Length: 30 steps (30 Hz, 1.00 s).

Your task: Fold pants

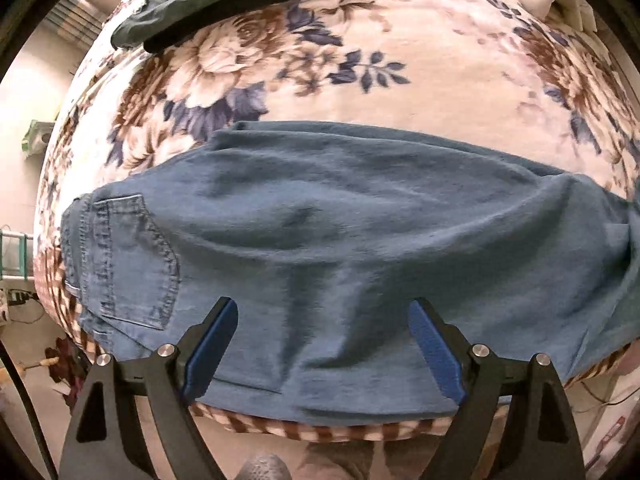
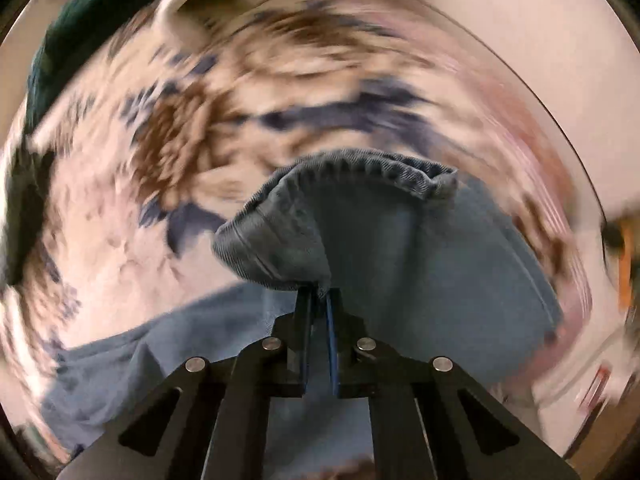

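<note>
We saw the right hand-held gripper (image 2: pixel 319 300) clenched on the jeans (image 2: pixel 384 240) hem, cloth bunched ahead. The left hand-held gripper (image 1: pixel 323 312) hung released above them.

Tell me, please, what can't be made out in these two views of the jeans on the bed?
- Left wrist view: the jeans run past the right edge, so the leg ends are cut off; the open left gripper covers part of the near edge.
- Right wrist view: motion blur smears the floral blanket and the dark garment.
- Right wrist view: the right gripper is shut on the hem; how many layers it pinches is hidden.
</note>
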Each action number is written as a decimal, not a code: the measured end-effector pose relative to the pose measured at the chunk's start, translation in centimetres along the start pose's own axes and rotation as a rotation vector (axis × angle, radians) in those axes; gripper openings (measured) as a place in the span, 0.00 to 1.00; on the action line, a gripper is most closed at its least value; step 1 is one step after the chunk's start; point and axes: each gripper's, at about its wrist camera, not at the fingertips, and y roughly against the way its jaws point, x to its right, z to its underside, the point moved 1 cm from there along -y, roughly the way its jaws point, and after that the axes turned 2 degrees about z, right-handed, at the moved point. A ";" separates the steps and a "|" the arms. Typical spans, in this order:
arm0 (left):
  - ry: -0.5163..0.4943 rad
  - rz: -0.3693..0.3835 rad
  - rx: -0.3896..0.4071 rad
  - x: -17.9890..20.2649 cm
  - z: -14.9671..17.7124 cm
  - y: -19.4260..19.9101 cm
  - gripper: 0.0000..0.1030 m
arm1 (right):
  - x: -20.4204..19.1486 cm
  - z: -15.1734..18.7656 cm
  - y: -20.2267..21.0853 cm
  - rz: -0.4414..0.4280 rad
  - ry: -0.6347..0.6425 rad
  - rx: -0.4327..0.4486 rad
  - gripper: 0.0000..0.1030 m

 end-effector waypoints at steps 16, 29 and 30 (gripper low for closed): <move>-0.043 0.071 -0.056 4.7 1.1 -0.6 0.85 | 17.4 6.5 -1.3 -0.458 -0.621 -0.103 0.35; -0.027 0.091 -0.061 7.5 -0.6 -2.1 0.85 | 18.7 6.8 0.5 -0.596 -0.654 -0.032 0.76; -0.023 0.094 -0.067 7.9 -0.8 -2.3 0.85 | 18.8 6.7 0.4 -0.600 -0.663 -0.024 0.76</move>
